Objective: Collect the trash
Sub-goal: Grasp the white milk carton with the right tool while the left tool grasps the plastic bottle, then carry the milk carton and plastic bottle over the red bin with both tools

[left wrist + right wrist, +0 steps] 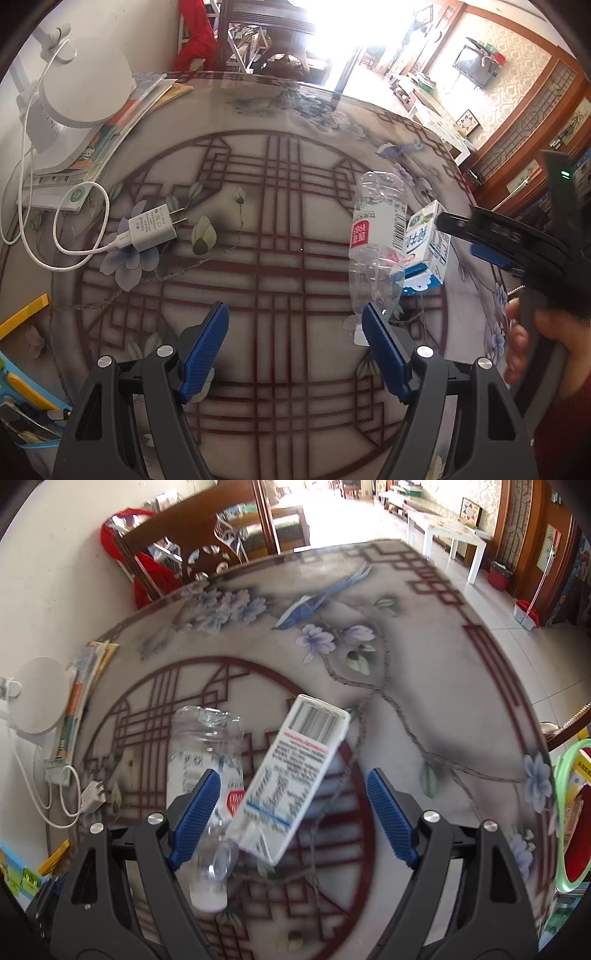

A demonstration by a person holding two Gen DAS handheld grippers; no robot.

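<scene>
Blue ribbed pads of my left claw stand spread wide, with nothing between them, above the round patterned counter. My right claw is spread open too, and it hangs over the trash. Between its pads I see a white milk carton with blue print, lying tilted on the counter. Just to the left of the carton lies a clear crushed plastic bottle with a white cap, touching it. From the left claw's camera, both lie to the right. Far to the left rest a white charger plug with its cable and a white round lamp standing on books.
</scene>
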